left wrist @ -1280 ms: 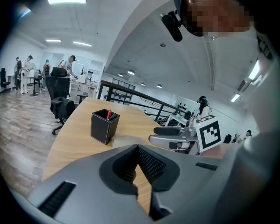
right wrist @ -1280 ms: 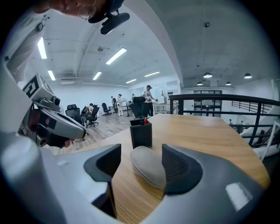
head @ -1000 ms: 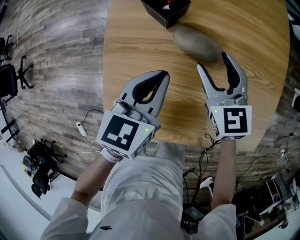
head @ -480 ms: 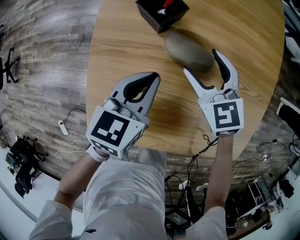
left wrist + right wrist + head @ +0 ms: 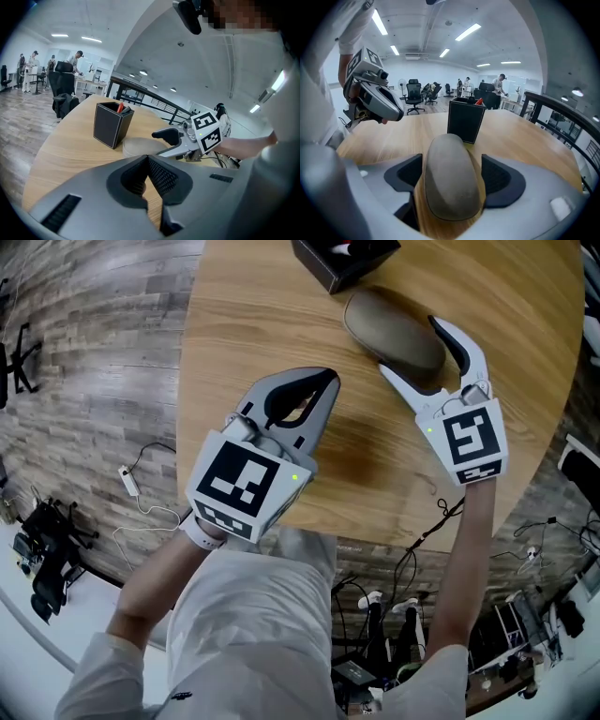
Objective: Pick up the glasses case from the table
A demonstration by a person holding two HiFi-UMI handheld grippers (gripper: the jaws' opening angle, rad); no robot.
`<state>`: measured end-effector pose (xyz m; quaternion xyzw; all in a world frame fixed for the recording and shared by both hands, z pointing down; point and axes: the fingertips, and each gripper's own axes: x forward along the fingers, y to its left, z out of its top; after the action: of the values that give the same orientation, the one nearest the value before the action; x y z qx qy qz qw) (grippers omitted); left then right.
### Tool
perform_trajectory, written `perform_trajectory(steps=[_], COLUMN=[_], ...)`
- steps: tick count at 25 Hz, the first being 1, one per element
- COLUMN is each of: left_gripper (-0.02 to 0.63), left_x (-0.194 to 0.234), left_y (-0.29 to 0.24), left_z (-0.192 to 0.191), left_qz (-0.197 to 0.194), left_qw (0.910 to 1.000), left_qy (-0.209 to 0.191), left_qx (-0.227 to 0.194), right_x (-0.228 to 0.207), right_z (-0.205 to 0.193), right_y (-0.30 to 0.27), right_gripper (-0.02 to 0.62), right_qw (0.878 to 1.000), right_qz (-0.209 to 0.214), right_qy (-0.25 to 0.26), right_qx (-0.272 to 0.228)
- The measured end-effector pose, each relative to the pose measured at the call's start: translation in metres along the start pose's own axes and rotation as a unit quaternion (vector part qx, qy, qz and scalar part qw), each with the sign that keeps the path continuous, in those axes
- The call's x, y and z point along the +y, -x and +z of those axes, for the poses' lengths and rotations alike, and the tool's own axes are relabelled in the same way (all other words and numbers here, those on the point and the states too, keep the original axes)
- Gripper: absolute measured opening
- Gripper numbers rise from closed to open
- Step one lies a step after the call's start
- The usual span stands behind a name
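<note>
Your right gripper (image 5: 410,346) has just been opening its jaws. Only its own view shows both pads standing clear of the taupe, oval, felt-like glasses case (image 5: 451,173) lying lengthwise between them. Your left gripper (image 5: 147,158) is closed and empty.

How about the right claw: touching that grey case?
Apart. Right gripper view: the right gripper, jaws just opening, straddles the glasses case, wood showing beside both pads.

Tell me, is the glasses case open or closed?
Closed. The glasses case lies flat on the table as one smooth rounded shell, no lid lifted.
</note>
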<state>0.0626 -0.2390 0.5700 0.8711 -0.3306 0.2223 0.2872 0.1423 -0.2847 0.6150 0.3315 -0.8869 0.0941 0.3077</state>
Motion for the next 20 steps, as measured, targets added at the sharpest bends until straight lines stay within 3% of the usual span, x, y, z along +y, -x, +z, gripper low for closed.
perform_trajectory(steps=[9,20], left_gripper=[0.008,0.008], left_x=[-0.005,-0.01], left_y=[0.002,0.015], left_z=[-0.009,-0.01], left_qz=[0.001,0.005], left_qw=[1.0,1.0], left_qy=[0.0,0.002], left_qx=[0.006,-0.004], right_x=[0.007,0.01], right_z=[-0.012,-0.018], right_y=[-0.024,-0.029], right_gripper=[0.402,0.396], right_qw=[0.997,0.996], right_qz=[0.062,0.05], right_qy=[0.019,0.022], right_qx=[0.044,0.074])
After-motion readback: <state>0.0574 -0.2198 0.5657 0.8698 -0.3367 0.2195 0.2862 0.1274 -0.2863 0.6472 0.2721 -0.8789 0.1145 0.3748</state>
